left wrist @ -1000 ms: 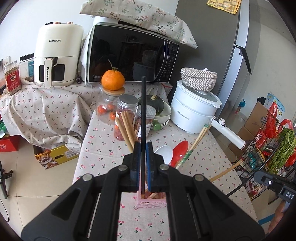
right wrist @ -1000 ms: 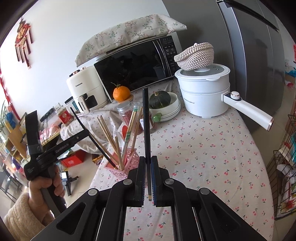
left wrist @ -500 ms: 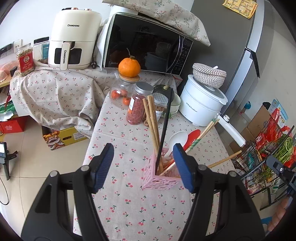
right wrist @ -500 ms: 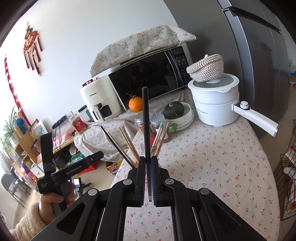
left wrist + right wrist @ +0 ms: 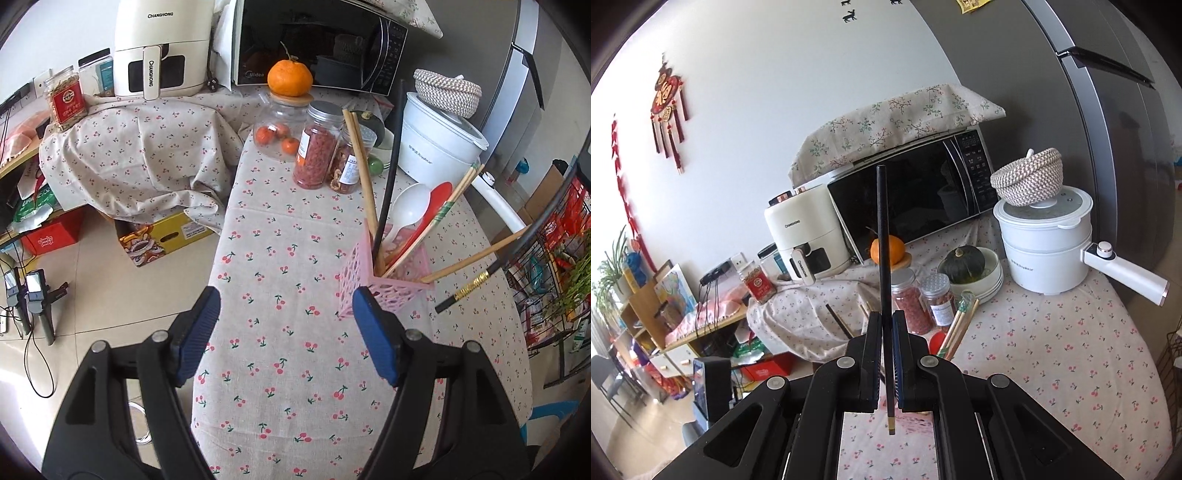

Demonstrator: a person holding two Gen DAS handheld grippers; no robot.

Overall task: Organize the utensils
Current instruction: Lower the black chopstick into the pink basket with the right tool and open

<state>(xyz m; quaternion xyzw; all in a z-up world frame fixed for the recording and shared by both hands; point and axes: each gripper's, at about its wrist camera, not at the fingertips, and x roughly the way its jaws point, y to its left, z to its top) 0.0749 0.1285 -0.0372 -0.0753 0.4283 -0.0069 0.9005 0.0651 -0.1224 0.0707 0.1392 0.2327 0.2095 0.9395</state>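
The left gripper (image 5: 286,330) is hovering over the cherry-print tablecloth (image 5: 280,258), its blue-padded jaws spread wide and opening further. Nothing is sitting between them; only bare cloth is showing in the gap. The pink holder (image 5: 384,275) is standing just beyond the right-hand pad, at about one o'clock from the gap, near it but not touching so far as the left wrist view shows.

Inside that holder, wooden chopsticks (image 5: 360,162) are leaning toward twelve o'clock, a black chopstick (image 5: 392,162) is rising beside them, a white spoon (image 5: 408,206) and a red spoon (image 5: 434,206) are resting toward one o'clock, and more wooden chopsticks are fanning out toward three o'clock.

The right gripper (image 5: 885,354) is clamping tight on a second black chopstick (image 5: 882,258), its pads pressing on the lower part of the shaft. The stick is standing nearly upright in the right wrist view, its long end pointing to twelve o'clock across the microwave (image 5: 916,199) and its short gold-banded end poking out below the jaws at six o'clock. In the left wrist view this same stick is crossing the frame at three o'clock, to the right of the holder and clear of it.

Jars (image 5: 317,147) and an orange (image 5: 290,77) are sitting farther back on the table, at twelve o'clock from the holder.
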